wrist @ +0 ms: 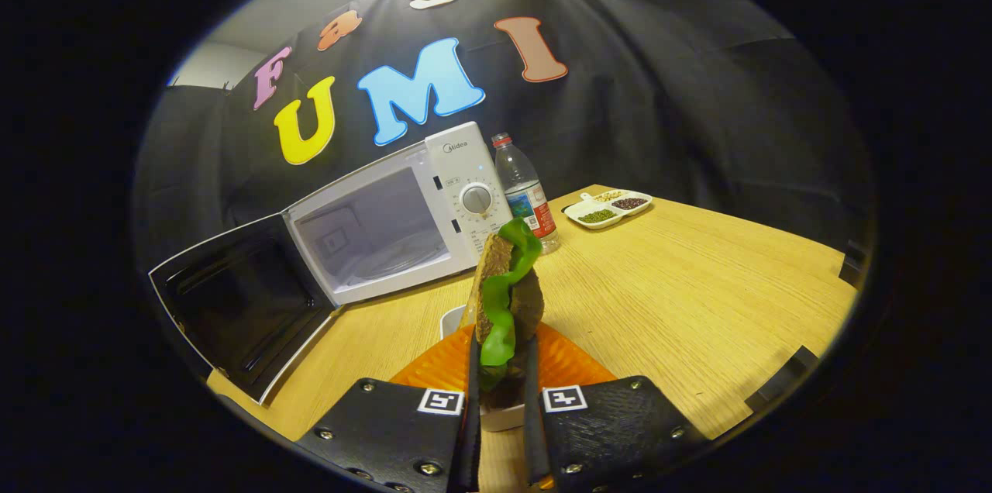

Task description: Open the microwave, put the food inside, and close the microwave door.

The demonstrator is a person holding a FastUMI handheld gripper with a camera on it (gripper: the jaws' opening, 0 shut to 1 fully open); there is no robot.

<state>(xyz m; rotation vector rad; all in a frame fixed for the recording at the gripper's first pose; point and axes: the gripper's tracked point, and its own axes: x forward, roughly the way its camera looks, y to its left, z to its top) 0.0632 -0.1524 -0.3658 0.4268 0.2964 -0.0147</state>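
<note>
Fingers nearly closed, clamping one sandwich above an orange plate; beyond the sandwich, one open microwave, one bottle.

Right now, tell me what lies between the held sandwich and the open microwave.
Bare tabletop in the gripper view; the gripper is shut on the sandwich, and the microwave cavity stands open beyond.

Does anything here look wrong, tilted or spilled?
Nothing is spilled or damaged. The sandwich stands on edge, clamped between the gripper fingers above the orange plate, lettuce hanging out. The microwave door is wide open, as the task needs.
</note>
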